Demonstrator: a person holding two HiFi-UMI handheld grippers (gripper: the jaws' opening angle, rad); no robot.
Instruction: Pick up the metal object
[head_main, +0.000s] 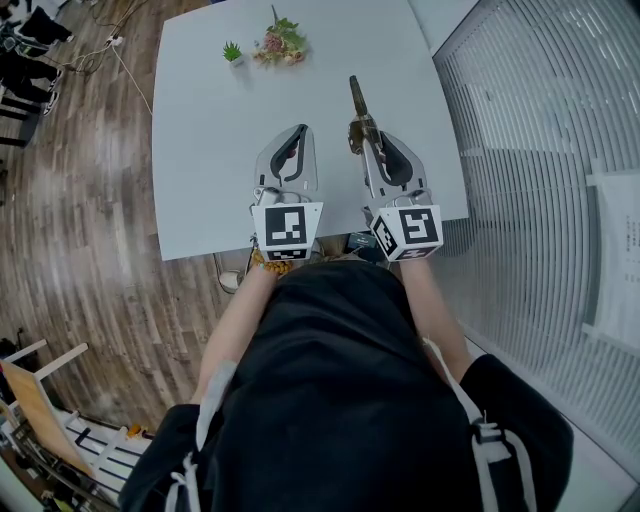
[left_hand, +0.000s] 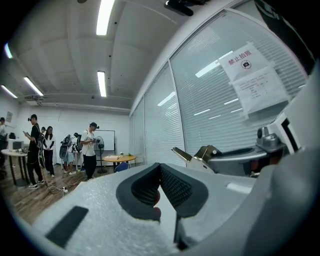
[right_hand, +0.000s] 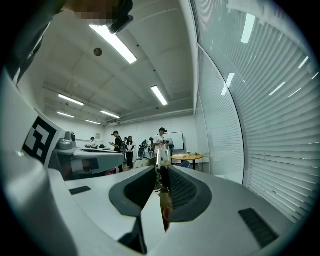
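Right gripper (head_main: 363, 138) is grasping the slim bronze-grey metal object (head_main: 357, 100), which is jutting forward over the right half of the white table (head_main: 200, 150), pointing toward its far edge. Left gripper (head_main: 301, 131) is hovering just beside it, jaws clenched together on nothing.

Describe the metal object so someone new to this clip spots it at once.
Find the white table, then the right gripper over its near edge. The metal object juts forward from its closed jaws: long, narrow, brassy, unlike the green plant and flower bunch beyond.

open office, blinded glass partitions (head_main: 540, 150), white table (head_main: 200, 150), wood floor (head_main: 90, 200), ceiling strip lights (left_hand: 101, 82)
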